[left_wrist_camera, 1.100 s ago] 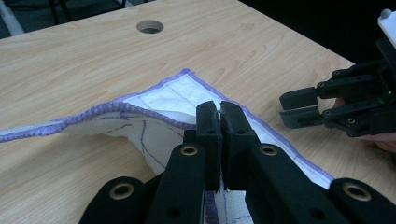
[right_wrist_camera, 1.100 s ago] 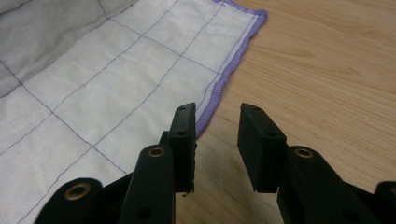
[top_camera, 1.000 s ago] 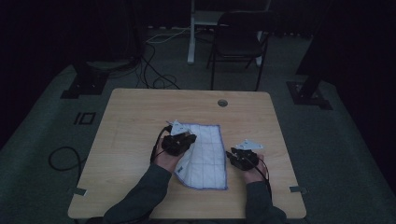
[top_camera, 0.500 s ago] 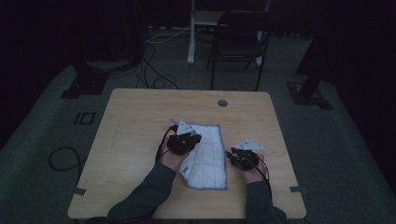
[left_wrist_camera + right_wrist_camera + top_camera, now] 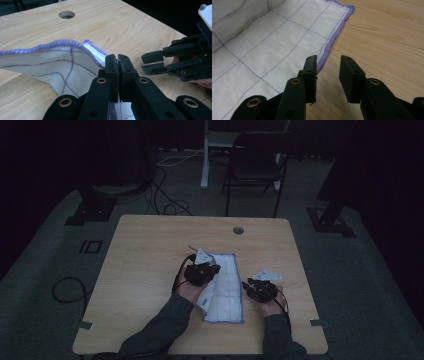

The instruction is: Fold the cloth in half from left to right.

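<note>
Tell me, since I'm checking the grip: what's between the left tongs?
The cloth's purple-hemmed edge, pinched between the shut left tongs, seen in the left gripper view.

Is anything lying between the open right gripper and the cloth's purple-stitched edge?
Nothing visible. The right gripper stands open right at the cloth, with only bare wooden table in its gap beside the hem. The left gripper is shut on another corner, away from it.
</note>
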A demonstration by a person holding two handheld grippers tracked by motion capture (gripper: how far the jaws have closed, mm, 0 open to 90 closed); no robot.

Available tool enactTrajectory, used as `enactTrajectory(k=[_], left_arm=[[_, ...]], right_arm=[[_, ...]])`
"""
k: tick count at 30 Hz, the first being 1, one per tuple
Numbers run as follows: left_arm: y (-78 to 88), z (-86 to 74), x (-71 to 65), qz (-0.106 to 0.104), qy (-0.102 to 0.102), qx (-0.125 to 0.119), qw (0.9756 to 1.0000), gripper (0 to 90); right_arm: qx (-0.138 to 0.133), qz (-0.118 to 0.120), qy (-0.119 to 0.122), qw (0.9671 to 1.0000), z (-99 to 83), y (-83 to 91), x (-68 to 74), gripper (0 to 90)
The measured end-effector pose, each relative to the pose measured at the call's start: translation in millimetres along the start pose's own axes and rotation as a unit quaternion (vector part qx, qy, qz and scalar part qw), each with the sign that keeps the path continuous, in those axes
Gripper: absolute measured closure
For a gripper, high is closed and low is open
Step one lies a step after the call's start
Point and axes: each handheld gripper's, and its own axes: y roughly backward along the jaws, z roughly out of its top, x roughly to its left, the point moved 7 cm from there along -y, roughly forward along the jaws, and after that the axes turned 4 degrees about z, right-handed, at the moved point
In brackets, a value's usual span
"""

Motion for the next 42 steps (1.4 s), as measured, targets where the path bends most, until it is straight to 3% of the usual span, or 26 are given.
enactTrajectory(k=[32, 42], left_arm=[[-36.0, -12.5, 0.1, -0.004, 0.029, 0.020, 0.9994, 88.1], [-47.3, -13.9, -8.8, -0.012, 0.020, 0.035, 0.9991, 88.0]], right_arm=[[-0.001, 0.000, -0.002, 1.0000, -1.0, 1.7, -0.5, 67.6], [-0.001, -0.001, -0.002, 1.0000, -1.1, 2.0, -1.1, 67.6]])
